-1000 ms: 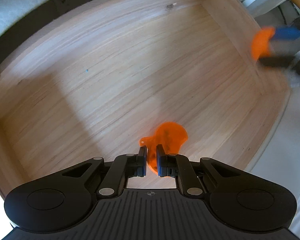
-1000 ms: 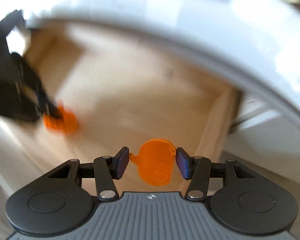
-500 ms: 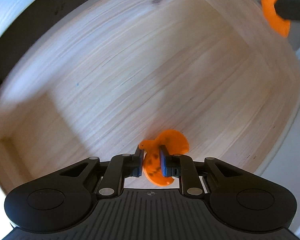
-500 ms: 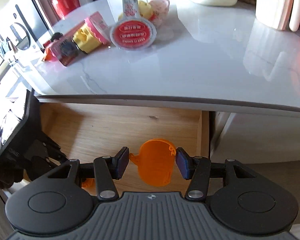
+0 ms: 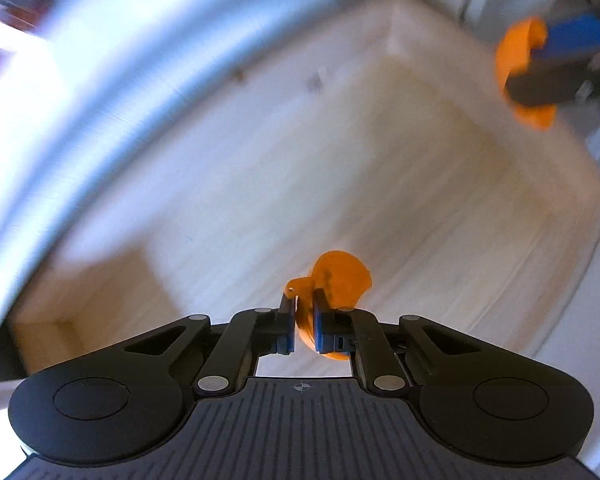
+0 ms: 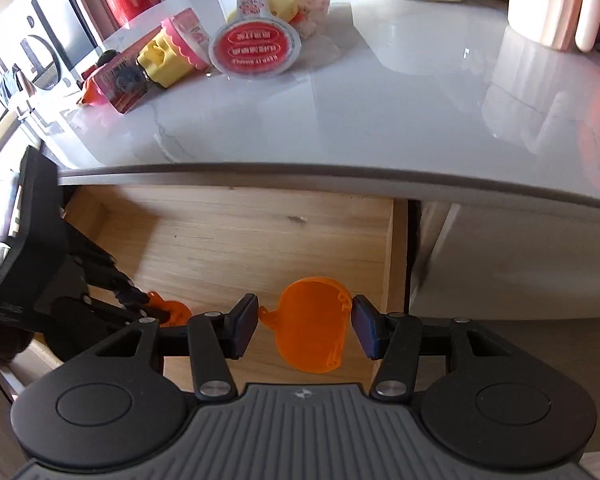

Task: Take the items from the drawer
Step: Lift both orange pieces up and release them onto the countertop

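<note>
My left gripper [image 5: 304, 322] is shut edge-on on a flat orange plastic piece [image 5: 340, 276], held above the bare wooden drawer [image 5: 340, 160]; this view is motion-blurred. My right gripper [image 6: 305, 326] is shut on a second orange piece [image 6: 312, 334], gripped across its width, above the drawer's [image 6: 240, 240] front right part. In the right wrist view the left gripper [image 6: 140, 306] shows at the lower left with its orange piece [image 6: 176, 312]. In the left wrist view the right gripper [image 5: 560, 64] with its orange piece [image 5: 514, 56] sits at the upper right.
A white marble counter [image 6: 400, 112] overhangs the drawer. On it lie several snack packs and cups, among them a red-lidded tub [image 6: 256, 50] and a yellow cup [image 6: 166, 56]. A white pitcher [image 6: 556, 4] stands at the back right. White cabinet fronts [image 6: 500, 272] flank the drawer.
Both grippers have risen from the drawer with their orange pieces. The left wrist view has tilted up and now shows the counter edge. The right wrist view has gone from the drawer to the countertop.
</note>
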`<state>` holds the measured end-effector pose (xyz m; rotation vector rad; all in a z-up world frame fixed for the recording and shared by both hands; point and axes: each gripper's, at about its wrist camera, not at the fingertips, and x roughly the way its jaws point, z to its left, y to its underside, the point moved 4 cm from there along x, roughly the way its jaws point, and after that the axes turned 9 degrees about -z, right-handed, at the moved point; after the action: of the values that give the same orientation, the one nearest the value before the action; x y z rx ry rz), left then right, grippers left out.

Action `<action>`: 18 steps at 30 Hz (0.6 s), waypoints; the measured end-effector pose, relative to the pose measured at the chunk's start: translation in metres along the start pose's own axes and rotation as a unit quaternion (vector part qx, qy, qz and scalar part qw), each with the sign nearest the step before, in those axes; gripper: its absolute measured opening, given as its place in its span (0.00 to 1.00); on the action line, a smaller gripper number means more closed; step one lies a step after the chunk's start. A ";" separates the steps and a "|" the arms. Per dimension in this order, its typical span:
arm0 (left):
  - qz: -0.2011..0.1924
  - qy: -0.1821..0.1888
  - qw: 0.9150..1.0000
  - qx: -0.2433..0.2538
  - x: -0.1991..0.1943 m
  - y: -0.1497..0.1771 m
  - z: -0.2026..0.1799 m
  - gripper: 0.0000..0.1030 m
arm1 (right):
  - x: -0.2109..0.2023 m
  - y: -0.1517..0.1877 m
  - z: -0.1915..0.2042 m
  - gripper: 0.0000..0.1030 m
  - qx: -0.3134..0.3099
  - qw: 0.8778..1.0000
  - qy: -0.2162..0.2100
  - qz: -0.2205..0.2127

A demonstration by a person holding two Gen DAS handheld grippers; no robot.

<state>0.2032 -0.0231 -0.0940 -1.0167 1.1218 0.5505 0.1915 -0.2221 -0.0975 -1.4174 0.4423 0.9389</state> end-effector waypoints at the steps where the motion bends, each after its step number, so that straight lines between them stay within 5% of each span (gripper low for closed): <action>1: -0.026 -0.003 1.000 -0.011 -0.016 0.000 0.002 0.10 | -0.002 0.000 0.000 0.50 0.001 1.000 0.001 -0.003; 4: -0.107 0.003 0.993 -0.058 -0.073 0.009 0.009 0.10 | -0.022 -0.002 0.004 0.50 0.006 1.000 -0.005 -0.019; 10: -0.263 -0.014 0.957 -0.123 -0.186 -0.001 0.046 0.10 | -0.073 -0.035 0.030 0.50 -0.022 0.997 -0.010 -0.076; 18: -0.333 -0.017 0.922 -0.196 -0.207 -0.065 0.120 0.10 | -0.072 -0.138 0.033 0.50 -0.015 0.987 0.011 -0.159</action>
<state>0.2342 0.0763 0.1316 -1.6380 0.5734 0.2354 0.2465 -0.1957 0.0500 -1.4747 0.2093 0.6752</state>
